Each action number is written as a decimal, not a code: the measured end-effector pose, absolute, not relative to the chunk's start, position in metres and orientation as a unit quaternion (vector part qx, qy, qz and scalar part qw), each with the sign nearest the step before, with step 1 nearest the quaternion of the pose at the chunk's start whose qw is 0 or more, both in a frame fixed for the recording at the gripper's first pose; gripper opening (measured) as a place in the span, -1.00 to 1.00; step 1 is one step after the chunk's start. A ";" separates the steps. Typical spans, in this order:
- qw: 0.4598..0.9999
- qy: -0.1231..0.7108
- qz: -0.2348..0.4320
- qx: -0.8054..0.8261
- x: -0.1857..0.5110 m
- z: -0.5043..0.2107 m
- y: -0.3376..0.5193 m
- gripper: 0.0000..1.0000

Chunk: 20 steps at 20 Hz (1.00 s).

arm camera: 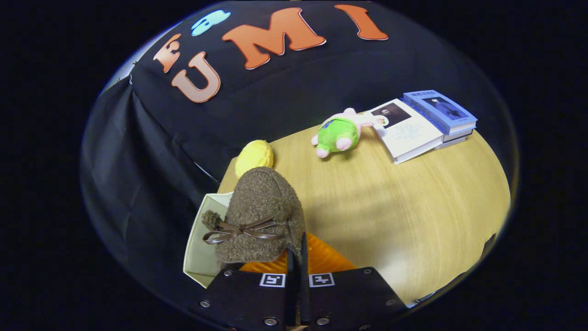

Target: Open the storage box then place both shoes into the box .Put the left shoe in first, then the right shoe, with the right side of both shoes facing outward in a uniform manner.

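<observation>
A brown fuzzy shoe [262,207] with a dark leather bow hangs just ahead of my fingers, toe pointing away. My gripper [297,257] is shut on the shoe's right rear edge, both fingers pinching the rim with almost no gap between them. Under and to the left of the shoe lies the pale storage box [198,239], at the near left corner of the wooden table [413,207]. The shoe hides most of the box's inside. I cannot tell whether this is the left or the right shoe.
A yellow knitted ball [254,156] lies just beyond the shoe's toe. Further back lie a green and pink plush toy [340,133] and a stack of books [415,131] with a blue book [441,110] on top. The booth's black cloth hangs behind and to the left.
</observation>
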State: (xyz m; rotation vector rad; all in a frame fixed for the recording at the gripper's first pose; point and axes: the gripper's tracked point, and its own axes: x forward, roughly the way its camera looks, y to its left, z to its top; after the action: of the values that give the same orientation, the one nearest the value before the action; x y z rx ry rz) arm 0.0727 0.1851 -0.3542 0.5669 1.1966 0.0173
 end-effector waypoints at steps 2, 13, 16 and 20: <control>0.786 0.558 0.023 0.264 0.081 -0.348 0.206 -0.91; 0.766 0.582 0.040 0.271 0.096 -0.354 0.289 -0.92; 0.761 0.596 0.034 0.254 0.091 -0.376 0.294 -0.91; 0.747 0.619 0.011 0.242 0.081 -0.397 0.297 -0.91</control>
State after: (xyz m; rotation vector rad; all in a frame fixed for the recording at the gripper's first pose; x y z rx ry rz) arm 0.0808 0.2975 -0.3966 0.5302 1.3555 0.0241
